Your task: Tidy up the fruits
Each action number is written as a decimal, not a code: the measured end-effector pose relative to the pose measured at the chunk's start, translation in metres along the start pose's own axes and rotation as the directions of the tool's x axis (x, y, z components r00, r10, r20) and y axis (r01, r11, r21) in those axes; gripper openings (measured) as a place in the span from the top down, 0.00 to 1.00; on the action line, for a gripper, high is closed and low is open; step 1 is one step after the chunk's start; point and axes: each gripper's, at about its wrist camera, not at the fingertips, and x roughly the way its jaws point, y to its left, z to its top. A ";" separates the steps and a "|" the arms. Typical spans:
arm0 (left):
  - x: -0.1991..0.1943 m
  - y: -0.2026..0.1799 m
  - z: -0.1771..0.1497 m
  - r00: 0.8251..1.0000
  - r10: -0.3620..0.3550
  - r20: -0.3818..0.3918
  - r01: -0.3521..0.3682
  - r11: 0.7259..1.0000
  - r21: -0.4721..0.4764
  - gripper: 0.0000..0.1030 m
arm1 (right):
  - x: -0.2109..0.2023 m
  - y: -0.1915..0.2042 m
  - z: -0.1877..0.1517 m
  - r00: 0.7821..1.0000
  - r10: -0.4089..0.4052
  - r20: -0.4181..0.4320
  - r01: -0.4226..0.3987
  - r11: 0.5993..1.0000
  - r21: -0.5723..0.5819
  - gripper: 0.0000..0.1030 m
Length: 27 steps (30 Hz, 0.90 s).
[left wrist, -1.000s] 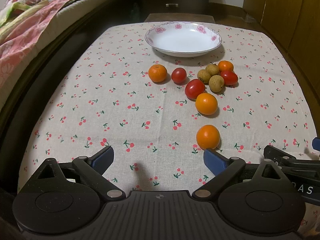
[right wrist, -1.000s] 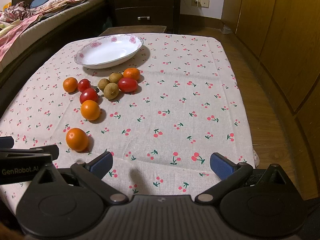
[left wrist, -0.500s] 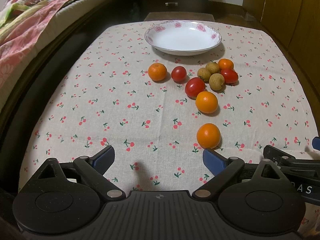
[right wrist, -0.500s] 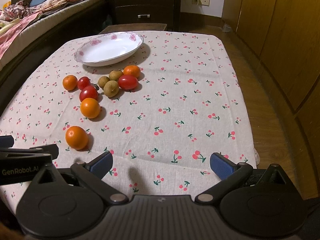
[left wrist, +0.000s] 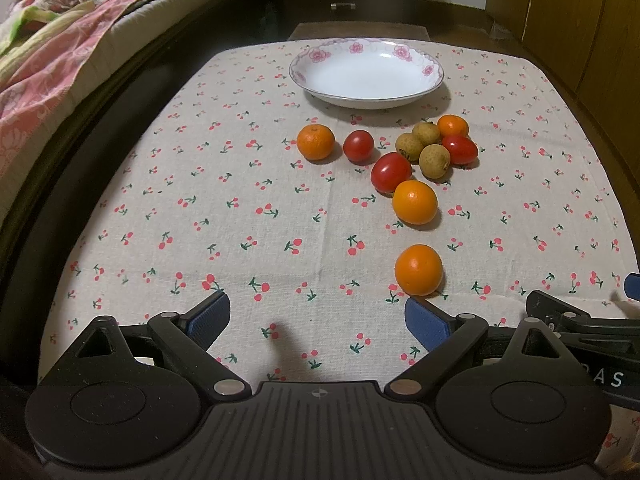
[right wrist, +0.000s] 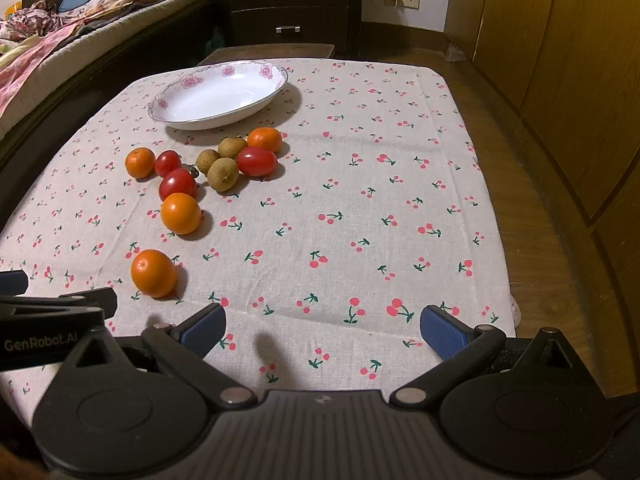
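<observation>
Several fruits lie on the cherry-print cloth in front of an empty white flowered bowl (left wrist: 366, 74): small oranges, red tomatoes and brown longans. The nearest orange (left wrist: 418, 270) sits just beyond my left gripper's right pad. Another orange (left wrist: 415, 202) lies behind it, touching a tomato (left wrist: 391, 172). The longans (left wrist: 434, 161) cluster to the right. My left gripper (left wrist: 318, 320) is open and empty above the near cloth. My right gripper (right wrist: 322, 328) is open and empty; the nearest orange (right wrist: 153, 273) lies to its front left and the bowl (right wrist: 218, 96) at the far left.
A bed with pink bedding (left wrist: 60, 52) runs along the left side of the table. A dark drawer unit (right wrist: 288, 4) stands behind the table. Wooden cabinets (right wrist: 560, 60) and bare floor lie to the right of the table's edge (right wrist: 496, 240).
Both grippers have shifted slightly, so the fruits and bowl sit a little lower and nearer in view. The jaws stay open and no fruit has moved.
</observation>
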 end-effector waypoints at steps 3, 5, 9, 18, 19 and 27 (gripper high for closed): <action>0.001 0.001 0.000 1.000 0.002 -0.003 -0.002 1.000 0.001 0.06 | 0.001 0.001 0.000 1.000 0.000 -0.003 0.000 1.000 -0.002 0.00; 0.001 0.001 0.000 1.000 0.002 -0.003 -0.002 1.000 0.001 0.06 | 0.001 0.001 0.000 1.000 0.000 -0.003 0.000 1.000 -0.002 0.00; 0.001 0.001 0.000 1.000 0.004 -0.005 -0.004 1.000 0.004 0.06 | 0.001 0.001 0.001 1.000 0.000 -0.007 0.000 1.000 -0.003 0.00; 0.002 0.003 -0.001 1.000 0.005 -0.010 -0.005 1.000 0.001 0.06 | 0.003 0.003 0.001 1.000 0.002 -0.013 -0.002 1.000 -0.010 0.00; 0.003 0.003 -0.001 1.000 0.005 -0.010 -0.005 1.000 0.000 0.06 | 0.003 0.003 0.001 1.000 0.002 -0.014 -0.002 1.000 -0.011 0.00; 0.006 0.000 0.000 1.000 -0.001 -0.014 0.001 1.000 0.003 0.07 | 0.006 0.003 0.002 1.000 -0.006 -0.017 0.006 1.000 -0.018 0.00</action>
